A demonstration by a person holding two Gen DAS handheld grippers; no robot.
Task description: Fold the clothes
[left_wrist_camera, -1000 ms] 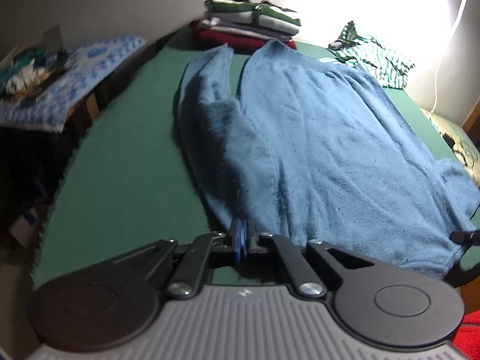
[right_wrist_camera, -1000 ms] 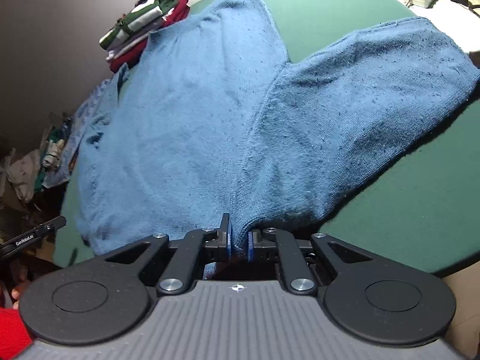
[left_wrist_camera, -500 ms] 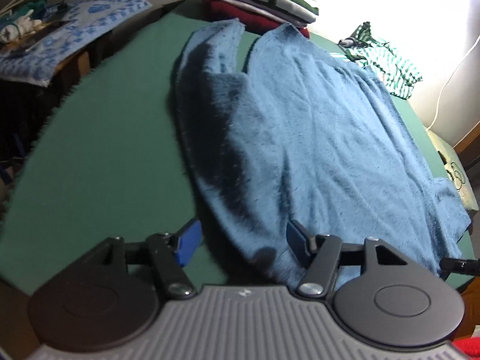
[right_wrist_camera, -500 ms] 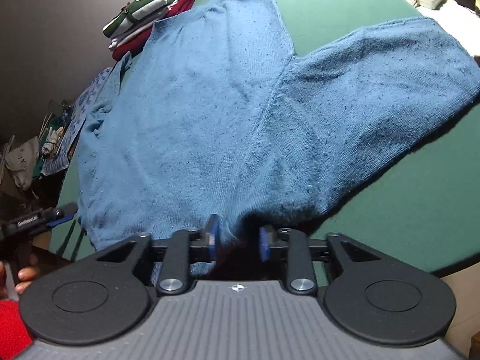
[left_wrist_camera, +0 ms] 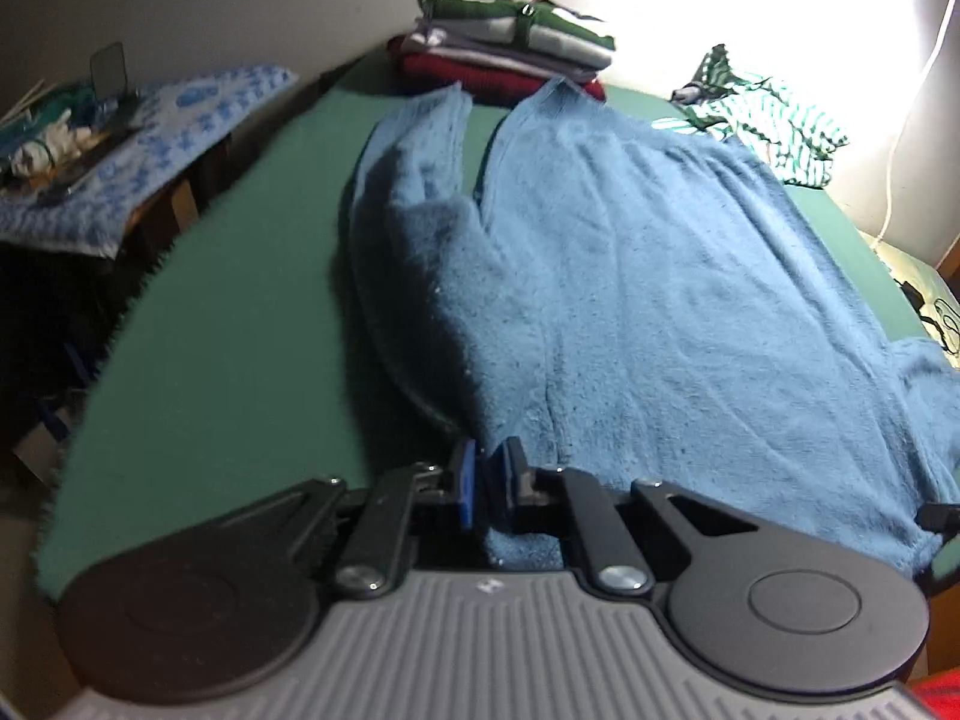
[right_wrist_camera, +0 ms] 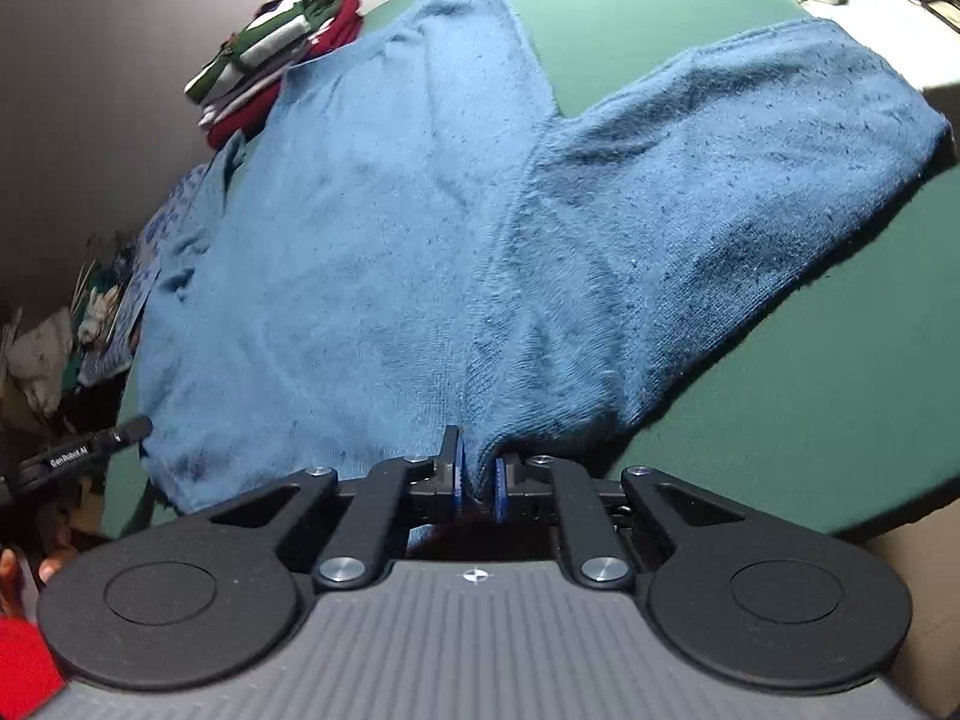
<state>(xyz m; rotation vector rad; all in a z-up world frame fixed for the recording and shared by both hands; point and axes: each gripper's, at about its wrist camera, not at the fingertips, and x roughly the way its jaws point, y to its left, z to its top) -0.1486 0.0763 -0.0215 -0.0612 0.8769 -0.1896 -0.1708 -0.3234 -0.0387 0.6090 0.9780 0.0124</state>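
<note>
Blue fleece fills most of what we see from the left wrist: a blue sweater (left_wrist_camera: 630,300) lies spread flat on the green bench (left_wrist_camera: 228,324), its near edge reaching right up to us. Our left tool (left_wrist_camera: 485,483) has its two blue pads pressed together on that near edge, with a fold of the fabric pinched between them and bunched just below. One sleeve (left_wrist_camera: 414,180) lies along the left side of the body, running away toward the far end of the bench. Beyond it sits a stack of folded clothes (left_wrist_camera: 516,48), green and white on top and red at the bottom, touching the far tip of the sweater. To the right of the stack lies a crumpled green-and-white striped shirt (left_wrist_camera: 774,126). Off the bench on the left, a blue patterned cloth (left_wrist_camera: 150,144) covers a side table.

From the right wrist, we look across the same sweater (right_wrist_camera: 360,252) from its other near corner. Our right tool (right_wrist_camera: 477,480) is clamped on the fabric, a narrow ridge of blue cloth standing up between the pads. The other sleeve (right_wrist_camera: 720,222) spreads out to the right, flat on the bench (right_wrist_camera: 810,396). The folded stack (right_wrist_camera: 270,60) shows at the upper left, and the tip of the left tool (right_wrist_camera: 84,450) pokes in at the left edge, at the sweater's near corner there.
</note>
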